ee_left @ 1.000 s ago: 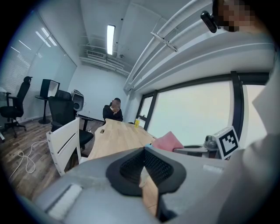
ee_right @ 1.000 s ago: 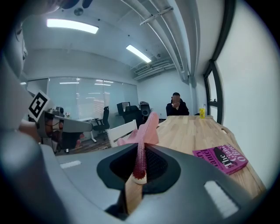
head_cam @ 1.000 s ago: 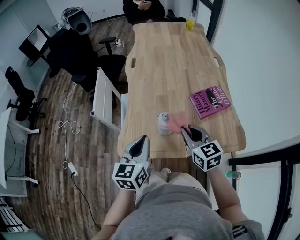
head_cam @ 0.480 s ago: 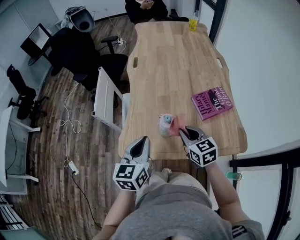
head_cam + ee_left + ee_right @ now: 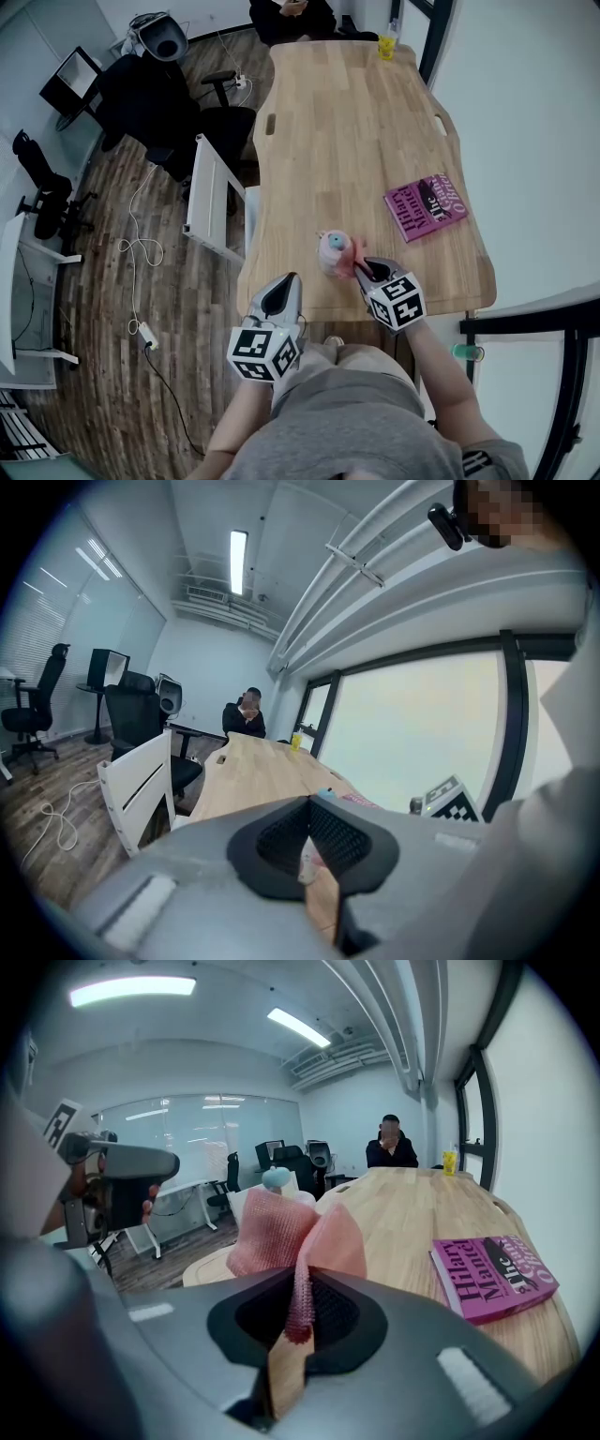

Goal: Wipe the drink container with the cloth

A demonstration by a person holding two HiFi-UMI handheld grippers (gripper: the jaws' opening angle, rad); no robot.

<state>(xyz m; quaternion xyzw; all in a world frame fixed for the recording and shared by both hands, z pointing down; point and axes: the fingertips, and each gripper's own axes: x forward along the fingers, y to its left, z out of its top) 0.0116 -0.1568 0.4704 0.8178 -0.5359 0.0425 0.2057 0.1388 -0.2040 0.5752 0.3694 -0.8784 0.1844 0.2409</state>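
Pink mesh cloth (image 5: 298,1241) is pinched in my right gripper (image 5: 364,267), bunched at the side of the drink container (image 5: 331,251) at lower centre, on the wooden table (image 5: 328,122). My left gripper (image 5: 284,283) is clenched on nothing, lower left. A magenta book (image 5: 427,206) lies to the right; a yellow cup (image 5: 385,45) and a seated person (image 5: 291,11) are at top.
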